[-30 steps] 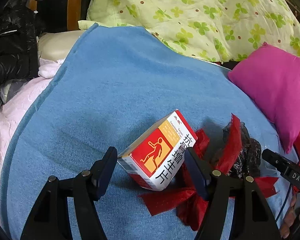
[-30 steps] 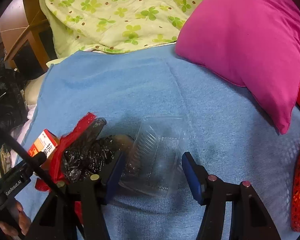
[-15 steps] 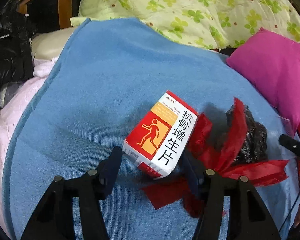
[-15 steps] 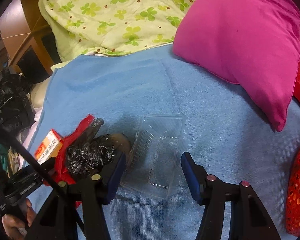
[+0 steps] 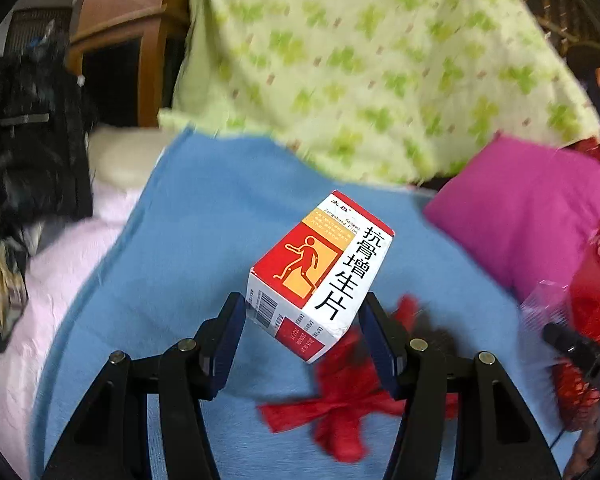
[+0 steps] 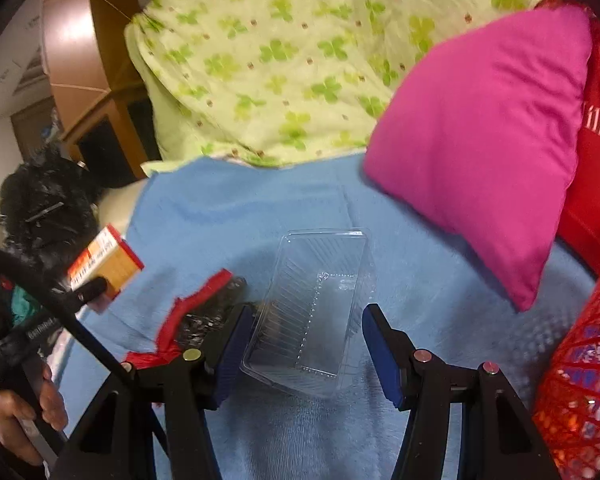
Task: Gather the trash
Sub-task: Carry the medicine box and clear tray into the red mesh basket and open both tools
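Note:
A red, orange and white medicine box hangs tilted above the blue blanket, and my left gripper is shut on its lower end. The same box shows at the left of the right wrist view. My right gripper is shut on a clear plastic tray, held off the blanket with a pad on each long side. A crumpled red wrapper with a black plastic bag lies on the blanket below the box, and in the right wrist view the wrapper sits left of the tray.
A magenta pillow and a green clover quilt lie at the back of the bed. A red mesh bag stands at the right edge. A black jacket and wooden furniture are on the left.
The left jaws closed onto the medicine box and lifted it off the blanket. The right gripper rose with the clear tray, away from the black bag. Both views now look more toward the quilt.

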The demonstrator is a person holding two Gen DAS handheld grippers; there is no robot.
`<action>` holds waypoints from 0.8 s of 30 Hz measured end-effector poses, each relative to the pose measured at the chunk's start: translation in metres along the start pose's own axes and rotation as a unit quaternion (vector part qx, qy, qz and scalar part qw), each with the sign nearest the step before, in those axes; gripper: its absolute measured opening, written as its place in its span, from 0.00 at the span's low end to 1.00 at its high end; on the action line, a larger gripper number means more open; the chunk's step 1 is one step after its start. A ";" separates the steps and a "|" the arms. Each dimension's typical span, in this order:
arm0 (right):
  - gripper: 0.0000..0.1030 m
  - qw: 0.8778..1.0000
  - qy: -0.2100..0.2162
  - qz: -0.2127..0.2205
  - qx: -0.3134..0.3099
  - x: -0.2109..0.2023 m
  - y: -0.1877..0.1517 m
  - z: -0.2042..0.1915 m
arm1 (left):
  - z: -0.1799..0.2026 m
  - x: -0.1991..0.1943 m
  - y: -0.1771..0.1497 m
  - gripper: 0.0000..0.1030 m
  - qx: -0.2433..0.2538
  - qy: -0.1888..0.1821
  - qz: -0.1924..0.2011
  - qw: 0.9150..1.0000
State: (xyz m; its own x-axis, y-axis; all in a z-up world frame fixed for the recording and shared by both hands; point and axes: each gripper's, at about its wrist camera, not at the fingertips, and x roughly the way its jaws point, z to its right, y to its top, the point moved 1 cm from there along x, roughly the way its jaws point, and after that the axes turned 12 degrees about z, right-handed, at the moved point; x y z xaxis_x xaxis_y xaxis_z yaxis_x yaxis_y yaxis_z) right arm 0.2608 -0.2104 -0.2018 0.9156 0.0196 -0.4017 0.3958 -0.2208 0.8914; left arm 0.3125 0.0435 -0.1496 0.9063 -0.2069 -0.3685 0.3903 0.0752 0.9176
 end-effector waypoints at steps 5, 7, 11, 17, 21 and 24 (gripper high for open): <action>0.59 0.999 0.015 0.043 0.003 -0.045 0.014 0.005 | 0.040 -0.037 0.020 0.59 0.016 -0.045 0.055 0.997; 0.59 0.998 0.020 0.057 0.007 -0.061 0.020 0.009 | 0.057 -0.049 0.024 0.59 0.021 -0.064 0.068 0.995; 0.59 0.996 0.020 0.088 0.015 -0.099 0.028 0.025 | 0.088 -0.066 0.032 0.59 0.031 -0.082 0.083 0.993; 0.59 0.993 0.005 0.118 0.025 -0.139 0.037 0.057 | 0.136 -0.077 0.036 0.59 0.036 -0.099 0.074 0.992; 0.59 0.991 -0.009 0.130 0.033 -0.158 0.040 0.082 | 0.166 -0.081 0.035 0.59 0.042 -0.103 0.070 0.991; 0.59 0.990 -0.017 0.136 0.043 -0.168 0.043 0.099 | 0.192 -0.089 0.033 0.59 0.056 -0.109 0.070 0.990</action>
State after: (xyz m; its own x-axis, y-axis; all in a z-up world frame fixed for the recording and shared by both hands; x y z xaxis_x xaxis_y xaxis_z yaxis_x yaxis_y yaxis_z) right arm 0.1166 -0.3201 -0.1165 0.9838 -0.0849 -0.1579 0.1265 -0.2947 0.9472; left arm 0.2133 -0.1227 -0.0578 0.8889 -0.4088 -0.2067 0.2313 0.0112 0.9728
